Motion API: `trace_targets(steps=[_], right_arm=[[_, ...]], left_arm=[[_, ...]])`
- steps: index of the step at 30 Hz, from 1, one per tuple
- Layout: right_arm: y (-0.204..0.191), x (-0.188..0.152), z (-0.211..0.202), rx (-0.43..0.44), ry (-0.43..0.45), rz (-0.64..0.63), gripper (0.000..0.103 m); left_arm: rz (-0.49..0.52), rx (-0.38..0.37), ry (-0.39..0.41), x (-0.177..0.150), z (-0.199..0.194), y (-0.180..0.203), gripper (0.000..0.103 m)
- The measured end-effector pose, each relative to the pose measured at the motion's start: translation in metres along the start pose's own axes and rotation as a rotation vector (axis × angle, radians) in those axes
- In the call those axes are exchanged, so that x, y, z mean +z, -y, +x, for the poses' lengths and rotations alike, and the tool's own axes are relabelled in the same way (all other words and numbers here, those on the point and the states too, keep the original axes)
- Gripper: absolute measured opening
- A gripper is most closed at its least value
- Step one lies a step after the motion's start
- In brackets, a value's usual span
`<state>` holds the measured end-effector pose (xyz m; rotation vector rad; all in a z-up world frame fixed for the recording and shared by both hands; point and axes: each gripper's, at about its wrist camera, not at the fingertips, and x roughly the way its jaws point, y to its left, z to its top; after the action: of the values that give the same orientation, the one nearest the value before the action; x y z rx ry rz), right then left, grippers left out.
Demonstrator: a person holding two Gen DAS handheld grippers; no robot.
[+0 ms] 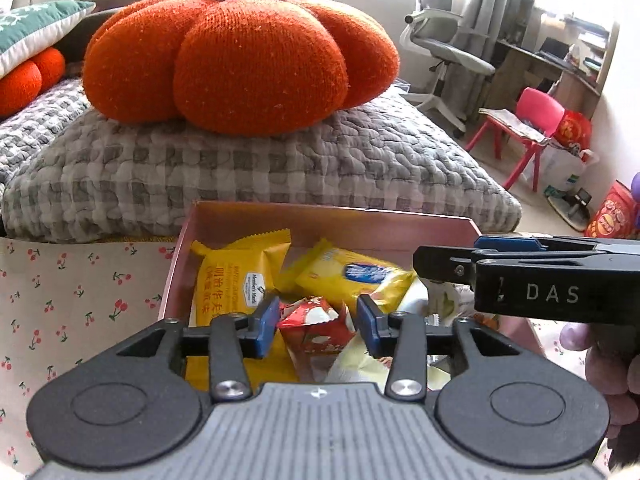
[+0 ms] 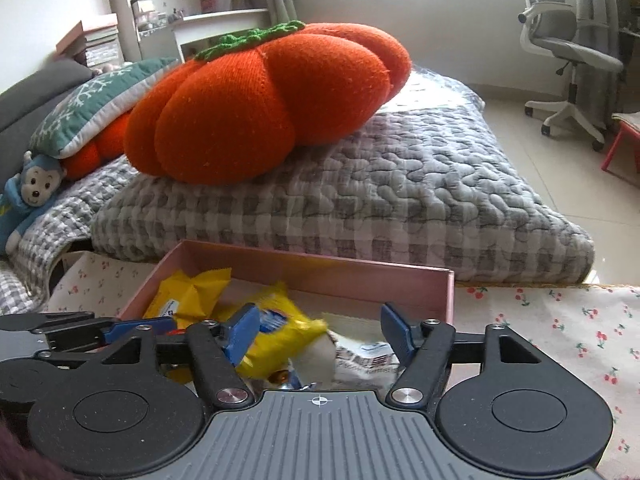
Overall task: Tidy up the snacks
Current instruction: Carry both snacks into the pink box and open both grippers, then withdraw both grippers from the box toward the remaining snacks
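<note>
Hovering over the pink box (image 1: 240, 216) on the cherry-print cloth (image 1: 80, 280), both grippers stand with their blue pads apart and nothing between them. The left gripper (image 1: 318, 322) hangs just above a red-and-white snack packet (image 1: 314, 326), with a yellow biscuit pack (image 1: 236, 276) and a second yellow packet (image 1: 352, 276) lying further in the box. The right gripper (image 2: 320, 330) is over the box's right half, above a white wrapper (image 2: 366, 354). Behind the box sits a grey quilted cushion (image 1: 280, 160) carrying an orange pumpkin pillow (image 1: 240, 60)
</note>
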<state>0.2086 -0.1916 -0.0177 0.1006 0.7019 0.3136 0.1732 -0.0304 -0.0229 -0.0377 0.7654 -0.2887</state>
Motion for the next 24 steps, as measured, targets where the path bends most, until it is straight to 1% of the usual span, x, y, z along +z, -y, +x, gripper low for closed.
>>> trace_targets(steps=[1,3,5,7,9,13,15,19,24], right_arm=[[0.0,0.0,-0.003,-0.005,0.0,-0.005,0.07],[0.0,0.0,-0.012,-0.008,0.007,-0.014,0.072],[0.001,-0.001,-0.022,-0.01,0.018,-0.013,0.077],[0.0,0.0,-0.032,-0.021,0.018,-0.02,0.08],[0.0,-0.001,-0.044,-0.028,0.024,-0.033,0.081],[0.001,-0.006,-0.068,-0.036,0.034,-0.031,0.087],[0.0,-0.01,-0.079,-0.039,0.037,-0.032,0.087],[-0.001,-0.02,-0.099,-0.043,0.043,-0.038,0.091],[-0.004,-0.037,-0.118,-0.04,0.04,-0.038,0.093]], left_arm=[[0.009,0.003,0.006,0.0,-0.004,0.002,0.046],[0.014,0.001,0.015,-0.002,-0.01,0.005,0.057],[0.001,-0.005,0.016,-0.004,-0.017,0.007,0.06],[0.0,-0.012,0.008,-0.005,-0.025,0.01,0.063],[0.013,-0.013,0.016,-0.007,-0.035,0.014,0.073],[0.011,-0.014,0.019,-0.013,-0.051,0.02,0.08],[0.001,-0.014,0.021,-0.016,-0.058,0.021,0.088],[-0.007,-0.012,0.027,-0.024,-0.073,0.023,0.093],[-0.011,0.0,0.018,-0.037,-0.088,0.026,0.099]])
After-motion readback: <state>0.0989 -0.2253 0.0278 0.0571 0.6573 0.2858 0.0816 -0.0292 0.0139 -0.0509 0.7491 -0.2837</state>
